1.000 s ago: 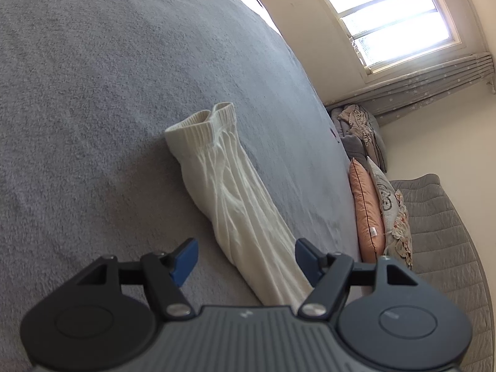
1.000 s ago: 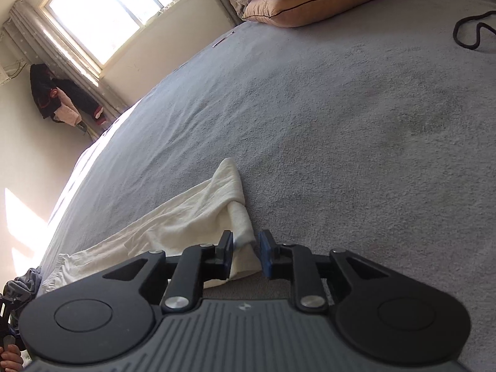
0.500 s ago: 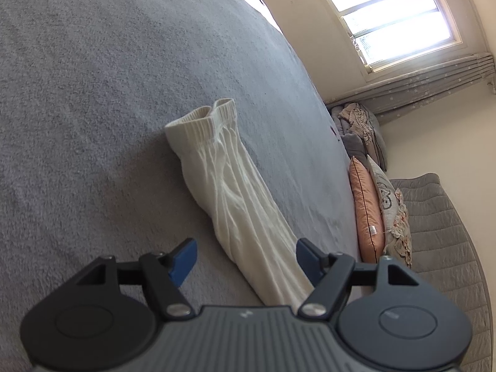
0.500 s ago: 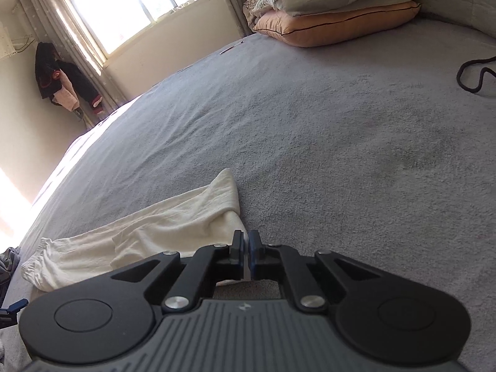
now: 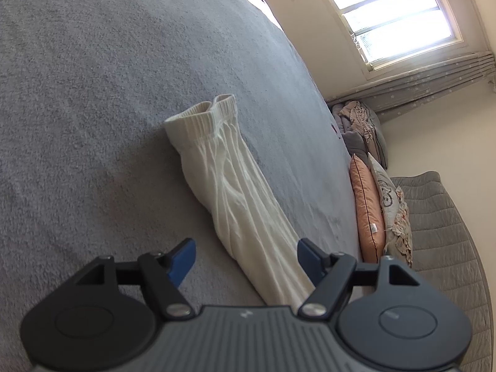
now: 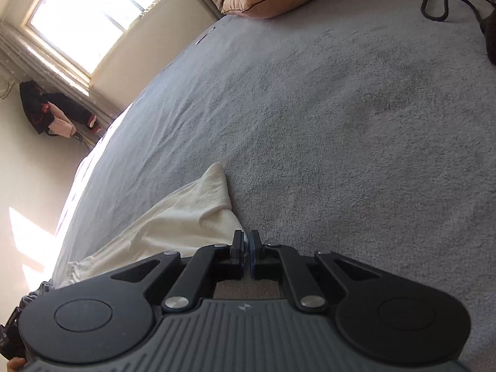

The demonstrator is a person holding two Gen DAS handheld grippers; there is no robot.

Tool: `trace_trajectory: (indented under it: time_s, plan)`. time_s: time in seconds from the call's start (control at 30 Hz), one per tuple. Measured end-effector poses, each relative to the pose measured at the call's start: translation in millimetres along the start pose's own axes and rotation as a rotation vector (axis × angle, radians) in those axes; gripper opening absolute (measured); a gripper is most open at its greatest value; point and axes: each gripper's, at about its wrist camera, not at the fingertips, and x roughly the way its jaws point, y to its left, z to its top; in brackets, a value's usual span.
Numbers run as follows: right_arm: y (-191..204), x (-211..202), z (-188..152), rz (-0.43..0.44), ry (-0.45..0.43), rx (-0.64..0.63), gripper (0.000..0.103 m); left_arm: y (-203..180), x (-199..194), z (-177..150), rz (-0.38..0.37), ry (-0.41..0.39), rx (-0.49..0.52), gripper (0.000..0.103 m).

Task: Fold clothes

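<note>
**Counted on and around the bed**

One cream garment (image 5: 238, 192) is laid on one grey bed cover (image 5: 93, 93). Two grippers are seen, one window (image 5: 393, 15), one orange pillow (image 5: 365, 210), and one black cord (image 6: 446, 3).

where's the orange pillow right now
In the left wrist view the orange pillow stands at the right edge of the grey bed, against a patterned cushion, right of the white garment.
</note>
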Motion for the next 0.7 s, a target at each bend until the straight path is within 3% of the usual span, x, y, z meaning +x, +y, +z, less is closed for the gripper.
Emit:
trace_trajectory:
  time_s: [0.1, 0.23, 0.3, 0.37, 0.47, 0.57, 0.7]
  plan:
    - [7, 6, -3, 0.001, 0.048, -0.045, 0.007, 3, -3, 2, -0.003, 0.0, -0.001, 0.074]
    - [28, -3, 1, -0.115, 0.081, -0.236, 0.009, 7, -8, 5, -0.005, -0.002, -0.008, 0.075]
    - [38, -9, 6, -0.186, -0.019, -0.301, 0.016, 9, -11, 5, -0.008, -0.001, -0.009, 0.075]
    - [44, -10, 13, -0.124, -0.087, -0.313, 0.03, 10, -12, 5, -0.009, 0.001, -0.006, 0.075]
    - [76, 11, 22, -0.044, -0.05, -0.442, 0.043, 12, -15, 6, -0.01, 0.002, -0.005, 0.075]
    - [114, 54, 20, -0.142, 0.066, -0.674, 0.056, 15, -17, 8, -0.008, -0.001, -0.011, 0.075]
    - [123, 89, 22, -0.214, 0.116, -0.763, 0.056, 21, -22, 11, -0.007, -0.004, -0.016, 0.075]
